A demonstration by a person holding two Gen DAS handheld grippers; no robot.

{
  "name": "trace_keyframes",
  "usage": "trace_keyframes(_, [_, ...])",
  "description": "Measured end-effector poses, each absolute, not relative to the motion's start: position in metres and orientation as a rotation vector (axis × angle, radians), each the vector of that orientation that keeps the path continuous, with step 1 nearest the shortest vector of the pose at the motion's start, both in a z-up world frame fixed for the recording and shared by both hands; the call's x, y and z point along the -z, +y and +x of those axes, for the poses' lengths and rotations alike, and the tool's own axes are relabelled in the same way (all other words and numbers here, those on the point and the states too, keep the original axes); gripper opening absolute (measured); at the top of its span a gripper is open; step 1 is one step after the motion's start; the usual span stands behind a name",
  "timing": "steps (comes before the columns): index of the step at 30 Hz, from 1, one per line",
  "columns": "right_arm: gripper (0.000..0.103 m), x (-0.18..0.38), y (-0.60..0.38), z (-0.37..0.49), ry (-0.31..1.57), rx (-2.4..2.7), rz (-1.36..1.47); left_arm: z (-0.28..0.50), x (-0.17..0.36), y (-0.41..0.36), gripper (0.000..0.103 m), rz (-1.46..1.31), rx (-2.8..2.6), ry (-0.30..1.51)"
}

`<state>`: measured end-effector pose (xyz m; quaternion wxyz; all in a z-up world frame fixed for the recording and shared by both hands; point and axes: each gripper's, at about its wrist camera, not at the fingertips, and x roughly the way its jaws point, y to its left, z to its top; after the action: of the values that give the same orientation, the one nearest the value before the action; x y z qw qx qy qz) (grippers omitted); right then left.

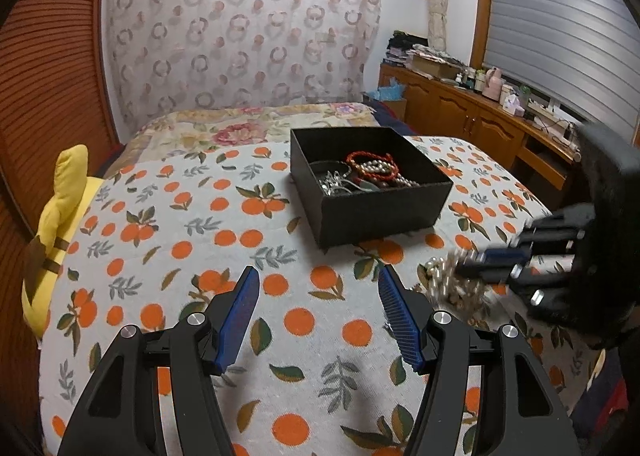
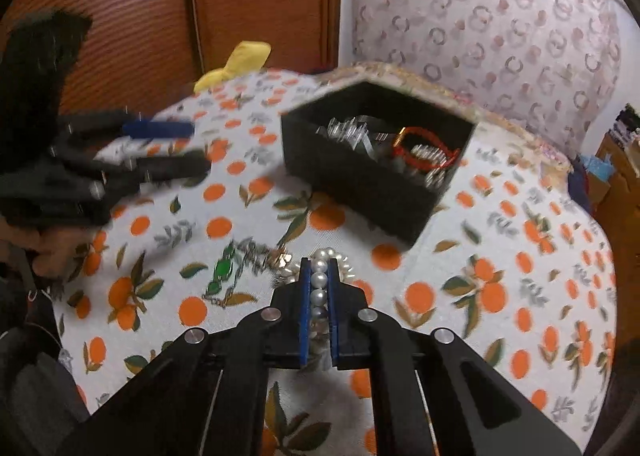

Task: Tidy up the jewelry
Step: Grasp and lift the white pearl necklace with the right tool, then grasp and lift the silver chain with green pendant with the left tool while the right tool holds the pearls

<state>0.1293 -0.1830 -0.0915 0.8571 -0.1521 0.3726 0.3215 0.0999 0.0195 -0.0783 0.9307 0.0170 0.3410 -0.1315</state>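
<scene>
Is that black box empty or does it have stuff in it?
Partly filled: the lidless black box holds a red bracelet, pearls and silver pieces.

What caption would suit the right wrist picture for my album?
Right gripper shut on a pearl strand over an orange-print bedspread, black box of jewelry just ahead.

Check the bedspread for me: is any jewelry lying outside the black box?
Yes. A green-stone chain lies loose on the bedspread, in front of the black box. The right hand-held gripper is shut on a pearl strand outside it too.
</scene>
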Motion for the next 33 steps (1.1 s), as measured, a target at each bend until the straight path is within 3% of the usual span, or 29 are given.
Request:
trace_keyframes(13, [0.008,0.024,-0.216,0.13,0.664,-0.68,-0.214,0.091,0.089,0.005,0.062,0.041,0.312,0.737])
trace_keyframes(30, [0.008,0.038,-0.234,0.122,0.682,-0.653,-0.181,0.077,0.102,-0.024,0.062,0.094,0.382,0.808])
trace_keyframes(33, [0.009,0.042,-0.236,0.123,0.69,-0.649,-0.174,0.081,0.105,-0.03,0.054,0.096,0.386,0.822])
